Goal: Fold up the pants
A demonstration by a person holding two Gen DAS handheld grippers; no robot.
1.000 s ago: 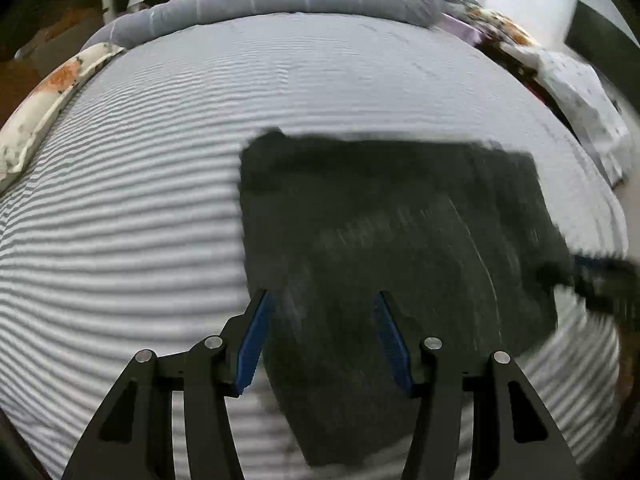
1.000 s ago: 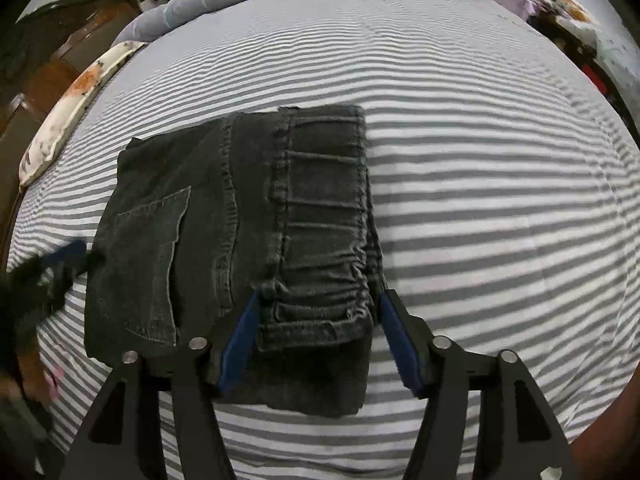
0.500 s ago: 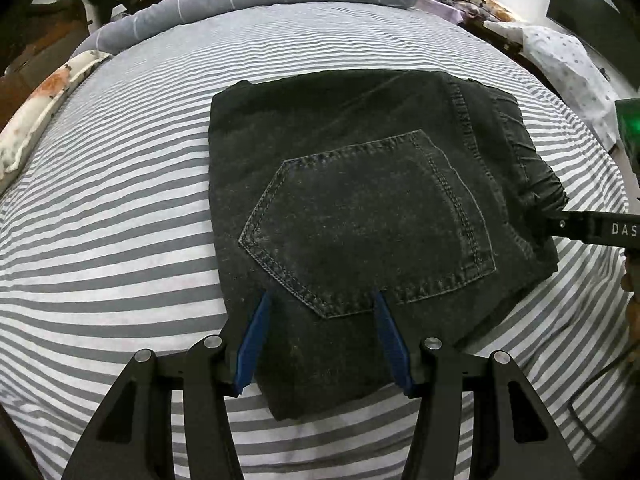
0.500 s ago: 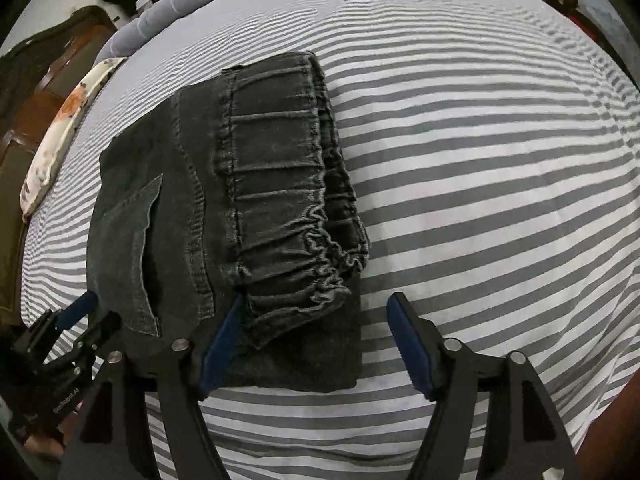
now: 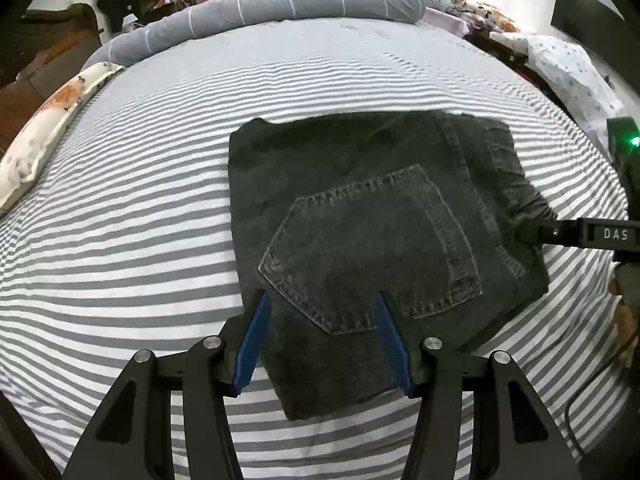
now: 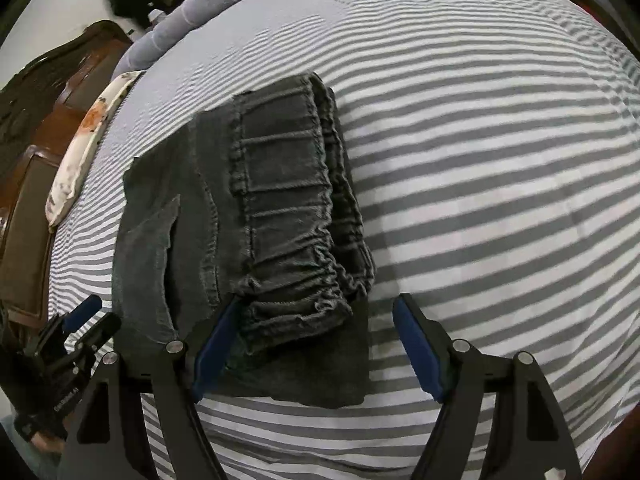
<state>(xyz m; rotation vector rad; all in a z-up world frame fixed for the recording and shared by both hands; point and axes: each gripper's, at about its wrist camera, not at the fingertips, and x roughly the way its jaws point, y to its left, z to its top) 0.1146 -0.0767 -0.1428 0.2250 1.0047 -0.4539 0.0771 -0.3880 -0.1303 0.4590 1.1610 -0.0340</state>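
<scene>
Grey-and-white striped bedding covers the bed (image 5: 120, 240), which fills both views. At its far edge lies a long grey bolster (image 5: 280, 4) with thin white lines, and a floral pillow (image 5: 48, 128) sits along the far left side, next to dark wooden furniture (image 6: 36, 152). Folded into a compact rectangle, the dark denim pants (image 5: 360, 220) lie flat near the middle of the bed, back pocket (image 5: 372, 252) facing up and the gathered elastic waistband (image 6: 288, 208) running along their right edge. In the left wrist view the left claw (image 5: 322, 334) stands over the near left corner of the pants with its blue pads (image 5: 252, 344) spread apart, fabric lying between them under the pocket's lower point; whether the pads touch the cloth cannot be told. In the right wrist view the right claw (image 6: 316, 344) is at the near end of the waistband, its jaws having just been opening: the left pad sits at the waistband's edge while the right pad stands clear over the striped sheet, so the bunched band lies between them without being pinched. Each claw shows at the edge of the other's view, near the pants.
</scene>
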